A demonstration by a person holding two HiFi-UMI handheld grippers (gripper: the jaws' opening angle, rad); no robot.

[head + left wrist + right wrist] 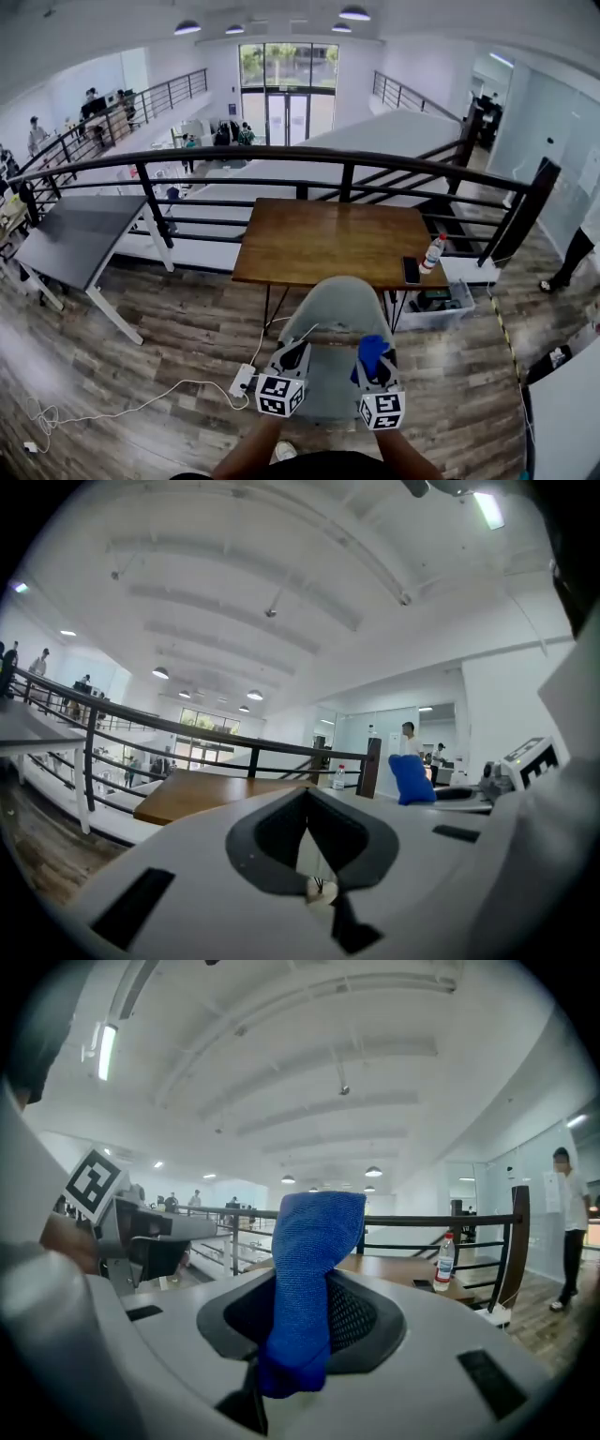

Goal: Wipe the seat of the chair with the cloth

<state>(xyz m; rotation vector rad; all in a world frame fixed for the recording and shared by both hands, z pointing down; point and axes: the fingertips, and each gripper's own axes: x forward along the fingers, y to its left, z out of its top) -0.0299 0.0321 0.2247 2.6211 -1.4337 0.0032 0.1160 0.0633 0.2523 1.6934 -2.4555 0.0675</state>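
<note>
1. My left gripper (307, 797) fills the lower part of the frame with its pale grey plastic body. My two dark fingers (274, 834) meet at their tips, with nothing between them.
2. Beyond the fingers lies a brown wooden desk (202, 794). A small clear plastic bottle (339, 778) stands upright near its far edge.
3. A black metal railing (169, 731) runs behind the desk from left to right.
4. To the right, a blue cloth (411, 780) stands up from the tip of my right gripper (441, 795), whose marker cube shows near the frame's edge.
5. A person in a white shirt (409, 741) stands in the distance, just above the cloth.
6. A white ceiling (281, 583) with round lights spans the top.
</note>
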